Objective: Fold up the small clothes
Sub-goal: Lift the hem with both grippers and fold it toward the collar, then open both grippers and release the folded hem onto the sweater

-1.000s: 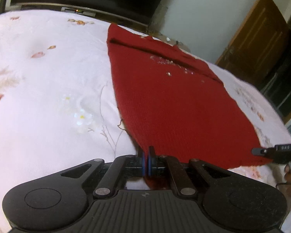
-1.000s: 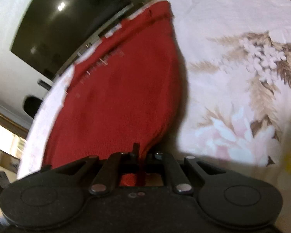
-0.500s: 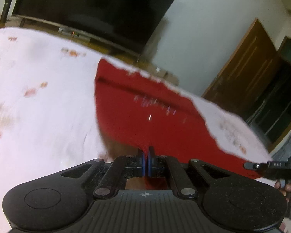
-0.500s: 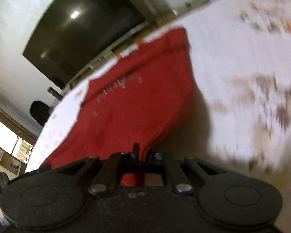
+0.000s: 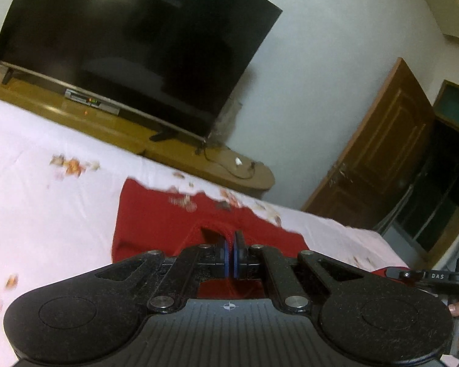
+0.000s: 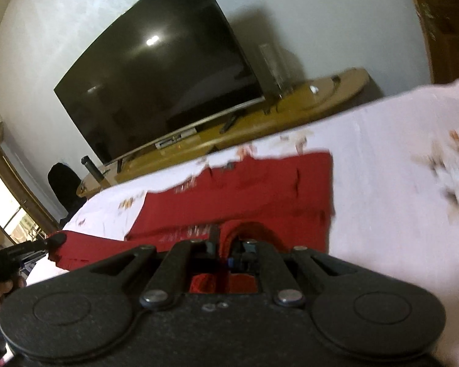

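Note:
A red knit garment (image 5: 156,220) lies on the white floral bedsheet (image 5: 46,202); it also shows in the right wrist view (image 6: 260,189). My left gripper (image 5: 230,252) is shut on the garment's near hem and holds it lifted over the rest of the cloth. My right gripper (image 6: 229,247) is shut on the hem's other corner, and a fold of red cloth bulges around its fingers. The right gripper's tip (image 5: 391,272) shows at the right of the left wrist view, the left gripper's tip (image 6: 56,240) at the left of the right wrist view.
A large dark TV (image 5: 131,49) stands on a low wooden cabinet (image 5: 180,156) beyond the bed's far edge. A wooden door (image 5: 382,153) is at the right. A dark chair (image 6: 62,183) stands at the left in the right wrist view.
Both grippers have risen and moved forward toward the far edge, carrying the near hem over the garment. The visible flat red area has shortened and the TV fills more of both views.

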Tool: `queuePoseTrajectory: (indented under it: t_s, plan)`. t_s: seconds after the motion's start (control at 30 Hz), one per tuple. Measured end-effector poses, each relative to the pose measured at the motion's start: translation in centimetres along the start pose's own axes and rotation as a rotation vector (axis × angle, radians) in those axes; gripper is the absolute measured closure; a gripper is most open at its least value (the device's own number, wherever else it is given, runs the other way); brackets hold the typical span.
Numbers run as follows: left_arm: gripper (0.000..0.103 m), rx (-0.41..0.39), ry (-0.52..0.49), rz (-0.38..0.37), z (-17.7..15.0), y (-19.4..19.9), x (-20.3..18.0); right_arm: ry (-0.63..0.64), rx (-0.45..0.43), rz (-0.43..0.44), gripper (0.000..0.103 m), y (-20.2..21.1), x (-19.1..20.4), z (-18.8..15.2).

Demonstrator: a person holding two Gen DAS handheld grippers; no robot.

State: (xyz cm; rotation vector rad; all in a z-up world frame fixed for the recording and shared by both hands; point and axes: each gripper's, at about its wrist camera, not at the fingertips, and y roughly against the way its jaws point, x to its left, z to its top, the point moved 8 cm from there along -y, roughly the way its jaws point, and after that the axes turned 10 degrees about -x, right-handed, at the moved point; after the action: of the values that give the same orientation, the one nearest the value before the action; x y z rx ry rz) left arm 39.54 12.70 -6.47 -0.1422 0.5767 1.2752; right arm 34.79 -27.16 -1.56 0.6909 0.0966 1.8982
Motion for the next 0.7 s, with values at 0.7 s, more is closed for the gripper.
queuePoseTrajectory:
  t_s: [0.7]
  plan:
    - [0.1, 0.166, -0.039, 0.146, -0.8, -24.5, 7.6, -0.202, 0.122, -0.009, 0.098, -22.1, -11.1, 4.2]
